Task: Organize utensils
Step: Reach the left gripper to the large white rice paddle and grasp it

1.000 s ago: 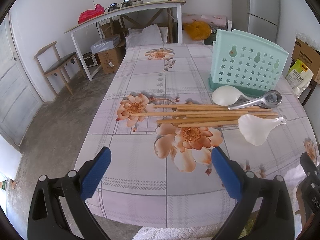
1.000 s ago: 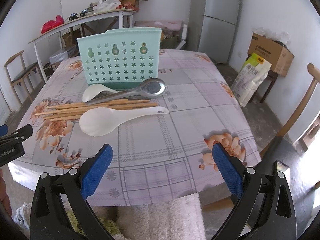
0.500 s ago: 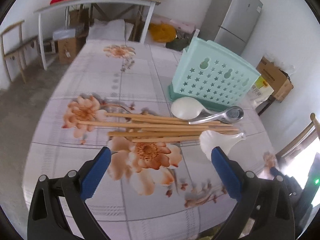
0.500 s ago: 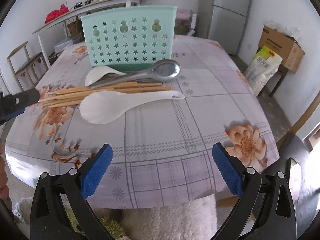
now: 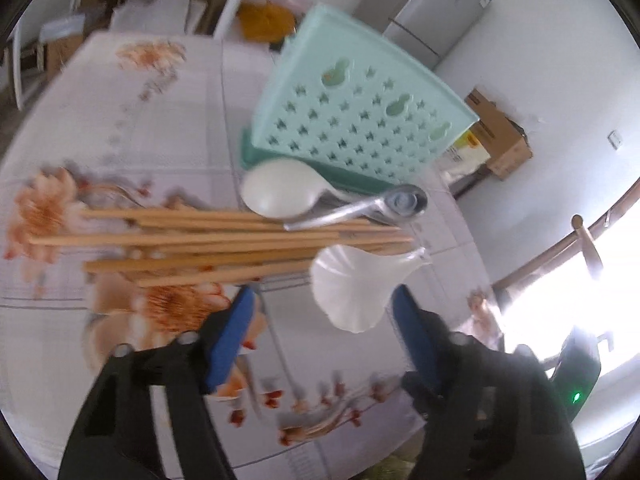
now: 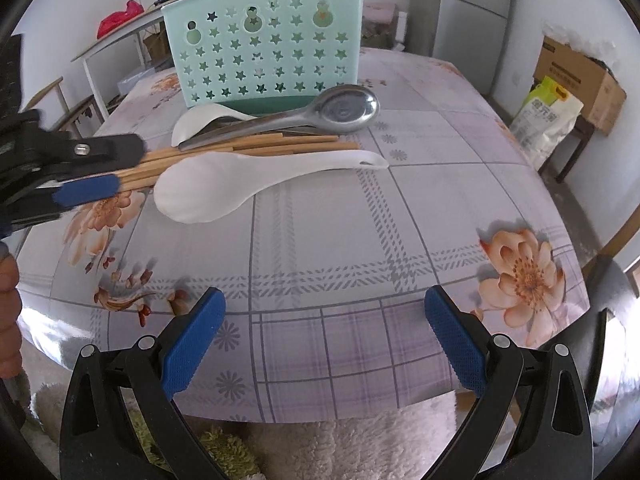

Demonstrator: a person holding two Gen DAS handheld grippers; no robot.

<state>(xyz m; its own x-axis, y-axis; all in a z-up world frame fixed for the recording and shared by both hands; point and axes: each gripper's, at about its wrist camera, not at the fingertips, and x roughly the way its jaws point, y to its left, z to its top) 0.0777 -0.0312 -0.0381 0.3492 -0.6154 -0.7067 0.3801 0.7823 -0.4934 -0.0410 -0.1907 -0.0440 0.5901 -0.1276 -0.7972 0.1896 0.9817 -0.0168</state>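
Note:
A mint-green utensil holder (image 6: 268, 48) with star holes stands on the flowered table; it also shows in the left wrist view (image 5: 360, 116). In front of it lie several wooden chopsticks (image 5: 208, 240), a steel ladle (image 6: 320, 114), a white spoon (image 5: 280, 194) and a white rice paddle (image 6: 224, 186). My left gripper (image 5: 322, 310) is open, its blue pads either side of the paddle's bowl (image 5: 352, 292), just short of it. It also shows in the right wrist view (image 6: 80, 172). My right gripper (image 6: 320, 328) is open and empty over the table's near edge.
The table (image 6: 360, 240) edge runs close below my right gripper. A white fluffy rug (image 6: 360, 440) lies under it. A fridge (image 5: 436, 20), cardboard boxes (image 6: 580, 76), a bag (image 6: 548, 120) and a side table (image 6: 112, 48) stand around the room.
My left gripper has moved forward and right, close to the rice paddle, and its jaws have narrowed. My right gripper has moved nearer the table.

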